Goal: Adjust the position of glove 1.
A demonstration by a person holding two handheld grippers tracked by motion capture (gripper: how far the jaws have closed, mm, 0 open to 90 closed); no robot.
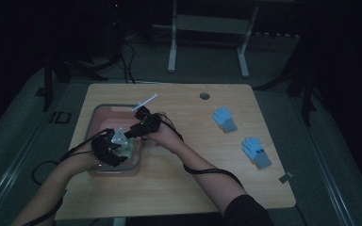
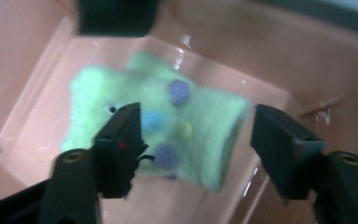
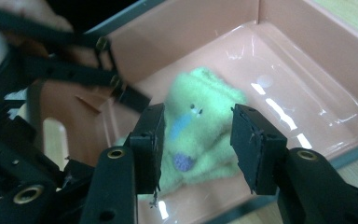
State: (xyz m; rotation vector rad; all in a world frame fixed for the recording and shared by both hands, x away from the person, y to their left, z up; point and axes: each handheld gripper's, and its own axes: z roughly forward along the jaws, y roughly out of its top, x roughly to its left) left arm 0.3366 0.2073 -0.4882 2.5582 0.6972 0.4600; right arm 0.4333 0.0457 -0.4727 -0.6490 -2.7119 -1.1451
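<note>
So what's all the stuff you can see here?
Green glove: one, light green with purple, blue and yellow dots, lying in the bin.
Bin: one, pink with grey rim, left part of the table.
Blue gloves: two, light blue with grey cuffs, on the table's right part, one farther, one nearer.
Table: one, light wood.
Left gripper: black, fingers open over the green glove.
Right gripper: black, fingers open around the green glove.

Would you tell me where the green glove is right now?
The green glove lies on the bottom of the pink tub at the table's left, between both open grippers.
</note>
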